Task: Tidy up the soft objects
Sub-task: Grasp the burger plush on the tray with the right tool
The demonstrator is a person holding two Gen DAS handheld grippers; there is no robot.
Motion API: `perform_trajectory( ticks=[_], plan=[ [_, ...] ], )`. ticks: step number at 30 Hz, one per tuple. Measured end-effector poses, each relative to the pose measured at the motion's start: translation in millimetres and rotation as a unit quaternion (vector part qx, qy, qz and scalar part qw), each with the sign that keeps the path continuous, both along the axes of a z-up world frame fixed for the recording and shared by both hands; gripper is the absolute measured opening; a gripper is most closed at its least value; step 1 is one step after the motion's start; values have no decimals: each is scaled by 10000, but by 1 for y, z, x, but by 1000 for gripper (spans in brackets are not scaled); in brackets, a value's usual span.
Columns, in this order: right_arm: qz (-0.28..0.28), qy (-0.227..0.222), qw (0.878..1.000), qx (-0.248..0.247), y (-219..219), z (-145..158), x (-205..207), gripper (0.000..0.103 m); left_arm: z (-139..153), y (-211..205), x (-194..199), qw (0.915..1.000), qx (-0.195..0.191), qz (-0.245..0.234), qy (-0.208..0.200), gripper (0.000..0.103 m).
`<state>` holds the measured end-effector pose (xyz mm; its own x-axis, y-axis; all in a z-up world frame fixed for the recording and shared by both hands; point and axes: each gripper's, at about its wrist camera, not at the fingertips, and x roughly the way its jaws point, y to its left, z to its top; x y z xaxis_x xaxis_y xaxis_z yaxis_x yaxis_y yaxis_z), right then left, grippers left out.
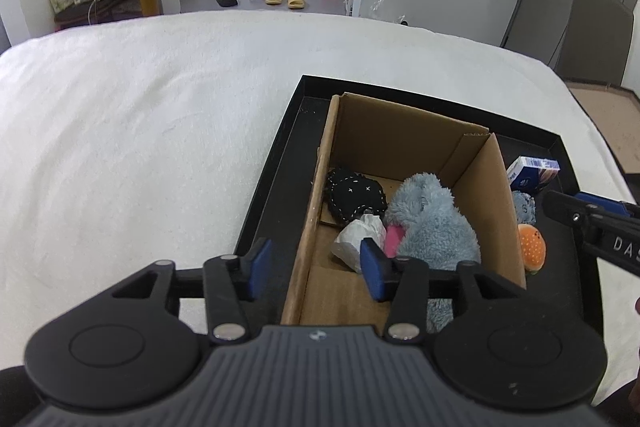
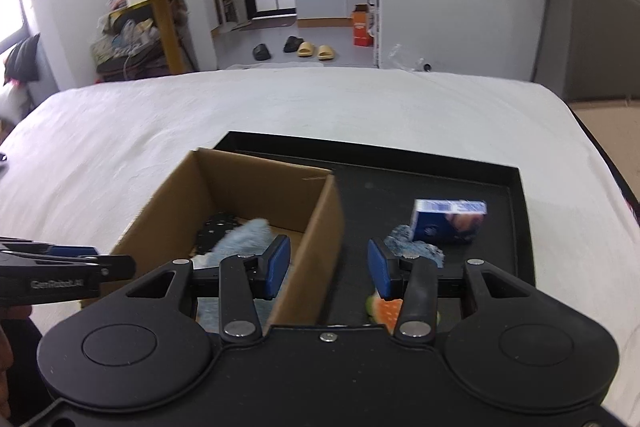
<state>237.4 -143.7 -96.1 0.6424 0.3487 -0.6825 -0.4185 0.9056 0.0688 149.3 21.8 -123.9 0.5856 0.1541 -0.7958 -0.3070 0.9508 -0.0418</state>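
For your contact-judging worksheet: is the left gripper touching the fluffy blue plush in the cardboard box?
Cannot tell. In the left wrist view the open left gripper overlaps the fluffy blue plush, but no gap or contact shows.

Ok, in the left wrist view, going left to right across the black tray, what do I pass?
Black pouch → white wad → pink thing → blue fluffy toy, all inside the cardboard box; then, on the tray beyond the box wall, the orange burger toy.

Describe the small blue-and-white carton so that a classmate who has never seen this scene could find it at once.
Find the black tray on the white bed. Beside the cardboard box, on the tray floor, stands the blue-and-white carton. It is the only stiff, printed thing; the fuzzy blue cloth beside it is soft.
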Motion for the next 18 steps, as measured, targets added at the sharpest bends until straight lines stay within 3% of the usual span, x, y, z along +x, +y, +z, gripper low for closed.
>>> perform_trajectory(
  ticks=[10, 12, 14, 18],
  plan=[
    [-398, 301, 9985, 231, -24, -32, 14, 45, -4, -12, 9, 9986, 488, 39, 207, 62],
    [-495, 332, 9979, 263, -27, -40, 15, 51, -6, -16, 12, 9980, 576, 18, 244, 65],
    [-668, 306, 9968, 306, -32, -48, 15, 65, -8, -20, 15, 9972, 693, 11, 289, 68],
    [-803, 385, 9954, 348, -39, -63, 19, 66, -10, -25, 18, 9959, 846, -4, 329, 68]
  ],
)
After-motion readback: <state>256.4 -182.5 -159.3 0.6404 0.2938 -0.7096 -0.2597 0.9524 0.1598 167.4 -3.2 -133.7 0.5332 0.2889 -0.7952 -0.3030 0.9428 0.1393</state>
